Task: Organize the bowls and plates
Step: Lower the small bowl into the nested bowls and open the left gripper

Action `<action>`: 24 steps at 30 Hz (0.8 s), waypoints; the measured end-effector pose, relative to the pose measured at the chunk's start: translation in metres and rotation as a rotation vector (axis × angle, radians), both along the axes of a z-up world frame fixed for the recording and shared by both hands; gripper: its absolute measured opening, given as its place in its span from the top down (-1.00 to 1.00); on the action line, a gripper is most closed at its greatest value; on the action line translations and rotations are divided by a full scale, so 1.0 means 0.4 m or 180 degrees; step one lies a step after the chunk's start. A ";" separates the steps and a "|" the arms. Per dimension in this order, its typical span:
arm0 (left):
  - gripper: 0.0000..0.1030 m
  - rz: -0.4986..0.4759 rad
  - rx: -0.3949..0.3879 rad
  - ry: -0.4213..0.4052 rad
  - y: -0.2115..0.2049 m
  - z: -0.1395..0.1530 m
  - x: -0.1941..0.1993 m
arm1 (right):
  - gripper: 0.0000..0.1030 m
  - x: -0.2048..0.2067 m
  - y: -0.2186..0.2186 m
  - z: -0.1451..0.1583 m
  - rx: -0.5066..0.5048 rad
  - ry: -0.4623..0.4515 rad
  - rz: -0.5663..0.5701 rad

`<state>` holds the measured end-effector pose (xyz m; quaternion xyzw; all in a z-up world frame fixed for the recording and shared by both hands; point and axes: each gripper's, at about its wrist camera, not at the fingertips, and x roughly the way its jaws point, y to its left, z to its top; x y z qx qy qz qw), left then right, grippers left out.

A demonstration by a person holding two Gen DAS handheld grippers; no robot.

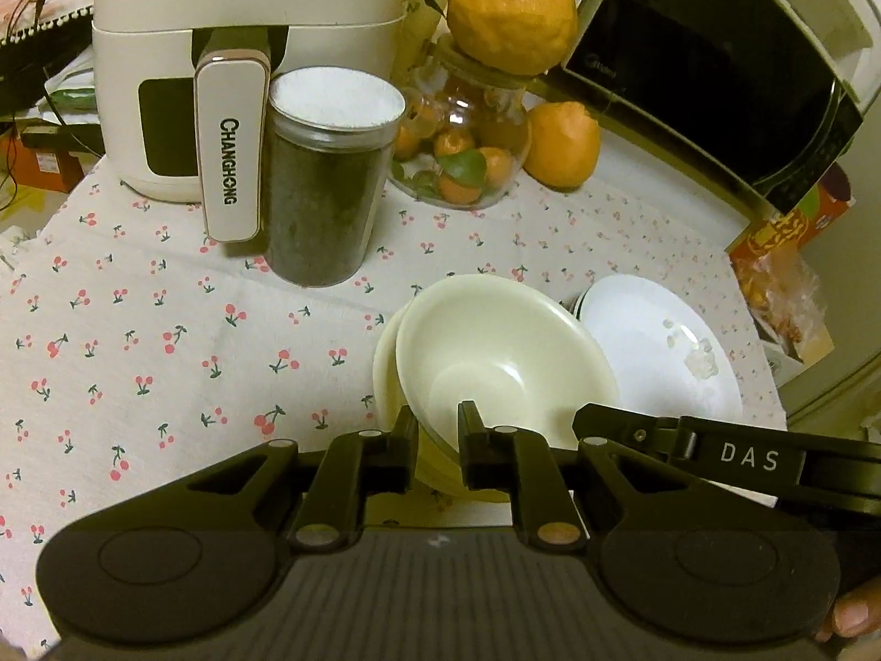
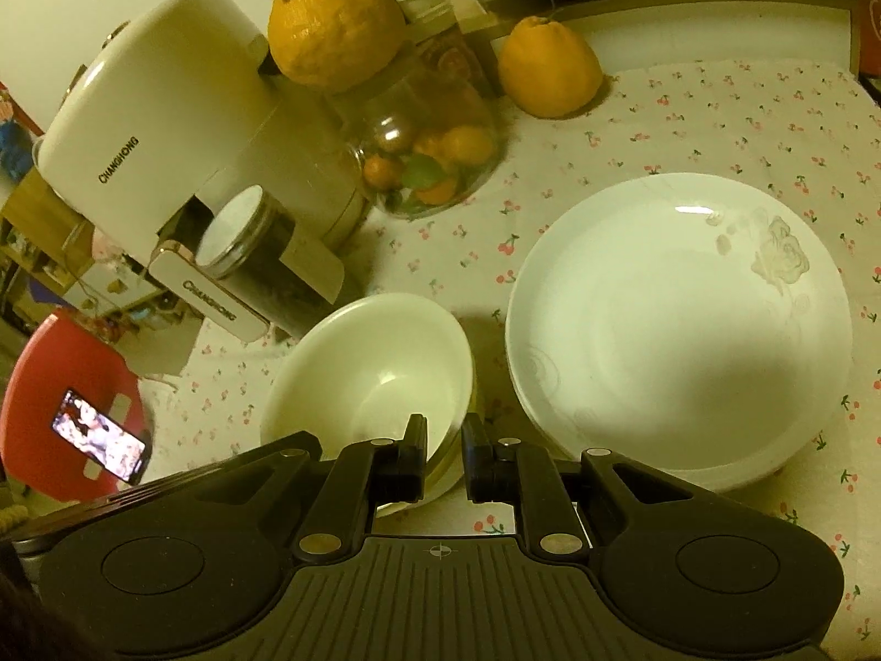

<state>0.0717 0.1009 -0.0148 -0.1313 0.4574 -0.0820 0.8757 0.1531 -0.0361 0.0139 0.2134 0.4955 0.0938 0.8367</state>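
Bowl [image 1: 495, 352] clamped at its near rim by left gripper [image 1: 438, 429], one finger inside the wall, the other outside. Same bowl [image 2: 369, 369] pinched on its near-right rim by right gripper [image 2: 445, 443], fingers narrowed onto the wall. Cream in colour, tilted, nested in a second bowl [image 1: 385, 369] whose edge peeks out just left of the left gripper's fingers. Right of both tools, just beside the bowls: stacked plates [image 2: 677, 325], white with a faint flower print, top one bare; seen past the bowl in the left view as plates [image 1: 661, 352]. Part of the right gripper crossing the left view's right edge, marked DAS. Farther ahead of the left gripper: dark jar [image 1: 330, 182] with a white lid, touching or nearly touching the handle of an air fryer [image 1: 242, 55] marked CHANGHONG. Right of the jar, a glass jar [image 1: 462, 149] of small oranges with a large orange [image 1: 512, 11] on top; another orange [image 1: 561, 143] beside it. Microwave [image 1: 716, 60] far ahead-right. Underneath all, cherry-print cloth [image 1: 137, 341]. Left of the right gripper, beyond the table edge, red stool [image 2: 66, 407] with a lit phone [image 2: 102, 435].
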 end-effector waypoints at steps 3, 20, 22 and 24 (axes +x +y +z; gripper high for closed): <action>0.74 -0.0034 0.0061 -0.0047 -0.005 0.000 0.000 | 0.70 0.000 0.003 -0.005 -0.0025 -0.0007 0.0003; -0.73 -0.0575 0.0582 -0.0484 -0.057 0.002 -0.026 | -0.16 -0.009 -0.059 0.001 0.0194 0.0040 -0.0158; -0.79 -0.0656 0.0602 -0.0510 -0.060 -0.002 -0.030 | -0.22 -0.015 -0.070 0.001 0.0274 0.0064 -0.0182; -0.87 -0.0742 0.0631 -0.0533 -0.061 -0.008 -0.033 | -0.26 -0.019 -0.082 -0.001 0.0394 0.0119 -0.0211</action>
